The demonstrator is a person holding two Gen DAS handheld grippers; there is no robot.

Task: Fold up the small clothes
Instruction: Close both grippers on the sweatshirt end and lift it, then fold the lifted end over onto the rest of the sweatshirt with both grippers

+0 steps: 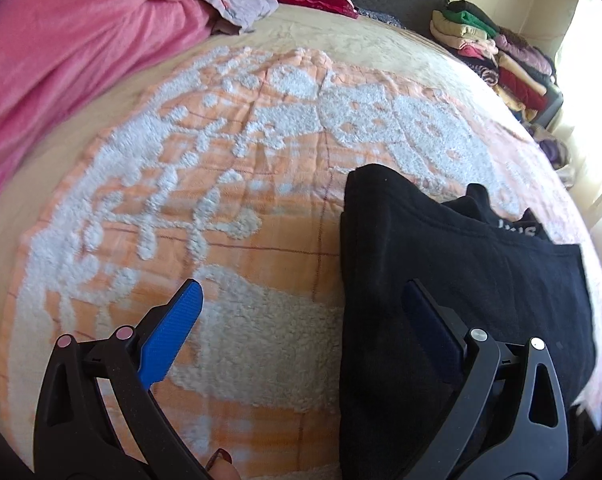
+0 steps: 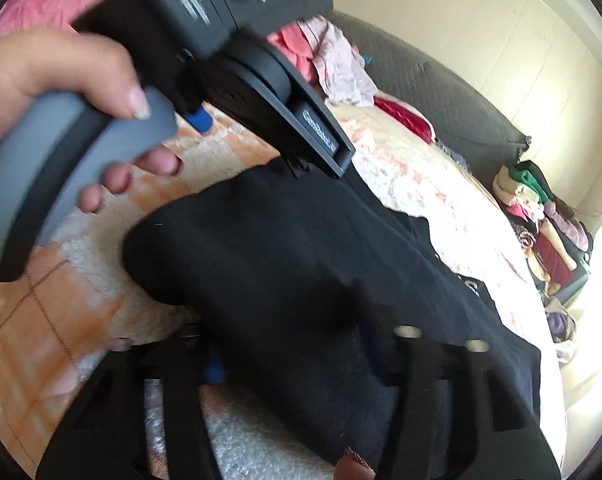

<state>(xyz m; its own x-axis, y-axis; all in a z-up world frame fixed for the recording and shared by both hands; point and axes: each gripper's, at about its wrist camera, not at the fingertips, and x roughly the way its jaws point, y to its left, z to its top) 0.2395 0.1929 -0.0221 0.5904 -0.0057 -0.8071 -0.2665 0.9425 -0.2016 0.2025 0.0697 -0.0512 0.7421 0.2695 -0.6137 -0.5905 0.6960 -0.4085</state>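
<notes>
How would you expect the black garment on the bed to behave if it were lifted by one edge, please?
The black garment would probably flop and drape, since it already lies in soft folds with rounded edges. It looks like fairly thick knit, so its layers may sag apart and the fold could slip open. It seems unlikely to slide far on the fluffy textured blanket.

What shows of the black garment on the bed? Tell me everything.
The black garment is soft, matte knit, folded into layers with a stitched hem across it and a scrap of white lettering near its far edge. It lies on the orange-and-white bedspread, partly bunched. The left gripper stands open, one finger over the cloth, the other over the bedspread. The right gripper has fabric between its fingers; blur hides whether they press it.
</notes>
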